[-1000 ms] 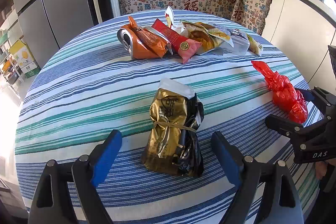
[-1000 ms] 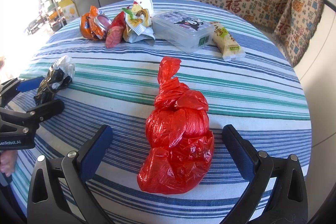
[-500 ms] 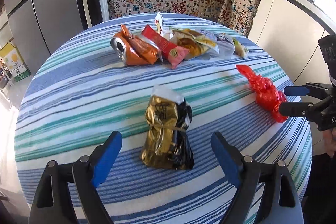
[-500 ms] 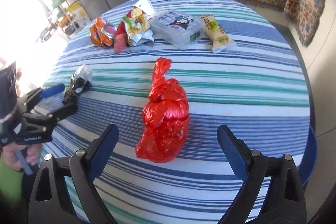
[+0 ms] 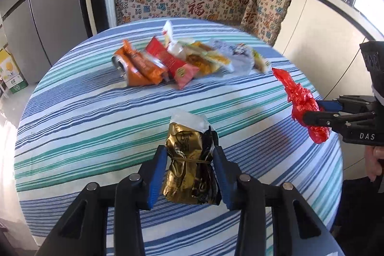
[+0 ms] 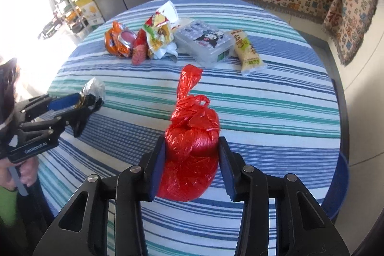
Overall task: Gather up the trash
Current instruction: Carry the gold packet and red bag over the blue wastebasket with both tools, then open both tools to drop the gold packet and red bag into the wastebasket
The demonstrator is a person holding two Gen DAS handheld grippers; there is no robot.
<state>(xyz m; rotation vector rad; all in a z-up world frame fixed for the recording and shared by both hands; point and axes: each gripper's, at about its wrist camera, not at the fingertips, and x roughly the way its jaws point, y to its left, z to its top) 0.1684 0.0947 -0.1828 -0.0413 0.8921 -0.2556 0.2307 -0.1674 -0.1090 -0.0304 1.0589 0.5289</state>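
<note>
A round table with a striped cloth (image 6: pixel 276 97) fills most of the view, and much bare cloth is seen between the near edge and the far side. A pile of snack wrappers (image 5: pixel 168 61) and a clear plastic box (image 6: pixel 204 40) are lined up at the far side (well apart from both tools). The red bag (image 6: pixel 189 155) is pinched by the right gripper (image 6: pixel 190 167), whose jaws have just been closing. The gold packet (image 5: pixel 189 164) is pinched by the left gripper (image 5: pixel 189 172), just closed too.
</note>
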